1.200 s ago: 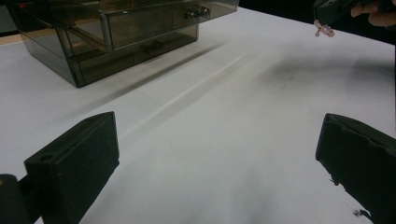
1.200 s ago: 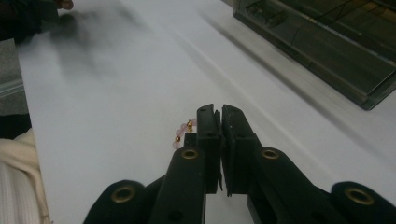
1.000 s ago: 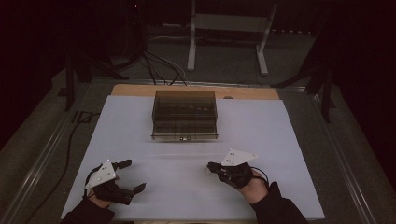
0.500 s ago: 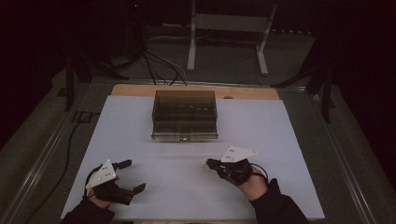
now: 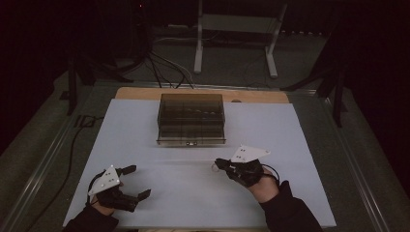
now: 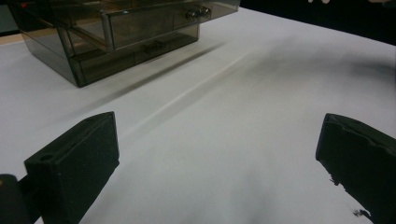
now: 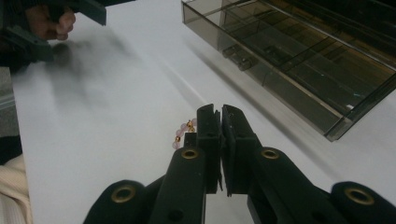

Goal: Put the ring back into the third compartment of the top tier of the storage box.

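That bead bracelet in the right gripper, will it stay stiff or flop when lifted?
Probably flop: the bead bracelet looks like small round beads on a string, curving beside the shut right gripper. Loose on the white sheet, the beads might roll slightly.

we note a small shift on the right only. the right gripper (image 5: 216,165) has crept toward the far side of the table, so its tips now lie a little closer to the front of the smoky drawer box (image 5: 191,118), though still apart from it. its grey plate has moved far with it. the hand (image 5: 263,187) behind it has followed, and more of the dark sleeve (image 5: 285,212) now reaches in from the near edge. sideways drift: we cannot tell any.
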{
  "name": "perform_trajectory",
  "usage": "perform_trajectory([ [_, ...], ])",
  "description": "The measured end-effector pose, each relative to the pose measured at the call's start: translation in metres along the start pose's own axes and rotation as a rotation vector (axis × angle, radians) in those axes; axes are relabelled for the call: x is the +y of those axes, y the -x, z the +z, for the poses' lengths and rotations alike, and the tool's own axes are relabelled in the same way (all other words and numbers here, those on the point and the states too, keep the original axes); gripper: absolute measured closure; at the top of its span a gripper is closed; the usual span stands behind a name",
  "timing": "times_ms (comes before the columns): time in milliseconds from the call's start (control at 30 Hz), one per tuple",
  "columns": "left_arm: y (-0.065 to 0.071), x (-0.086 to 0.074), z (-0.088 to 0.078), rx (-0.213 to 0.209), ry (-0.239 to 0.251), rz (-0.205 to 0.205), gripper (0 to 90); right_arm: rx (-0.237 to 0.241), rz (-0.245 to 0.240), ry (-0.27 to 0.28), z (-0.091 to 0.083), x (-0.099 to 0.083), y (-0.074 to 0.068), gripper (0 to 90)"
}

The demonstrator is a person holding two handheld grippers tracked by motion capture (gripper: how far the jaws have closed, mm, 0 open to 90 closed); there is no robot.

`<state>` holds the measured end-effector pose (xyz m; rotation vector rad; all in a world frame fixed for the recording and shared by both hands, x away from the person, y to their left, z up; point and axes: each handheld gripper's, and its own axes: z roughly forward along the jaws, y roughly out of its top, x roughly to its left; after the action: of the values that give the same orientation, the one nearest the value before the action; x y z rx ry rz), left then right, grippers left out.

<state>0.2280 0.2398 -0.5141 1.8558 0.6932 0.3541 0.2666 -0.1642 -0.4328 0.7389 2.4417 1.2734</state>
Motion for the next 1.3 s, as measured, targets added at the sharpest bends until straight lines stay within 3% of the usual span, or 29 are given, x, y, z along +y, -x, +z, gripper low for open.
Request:
perform_trajectory([
  [733,0.000,0.000,0.000,-0.007,0.005,0.001,0.6,-0.034,0.010,0.037,-0.006,0.012,0.014,86.4],
  [1300,0.000,0.000,0.000,-0.007,0.007,0.000,0.6,-0.058,0.004,0.045,0.000,0.029,0.028,86.4],
])
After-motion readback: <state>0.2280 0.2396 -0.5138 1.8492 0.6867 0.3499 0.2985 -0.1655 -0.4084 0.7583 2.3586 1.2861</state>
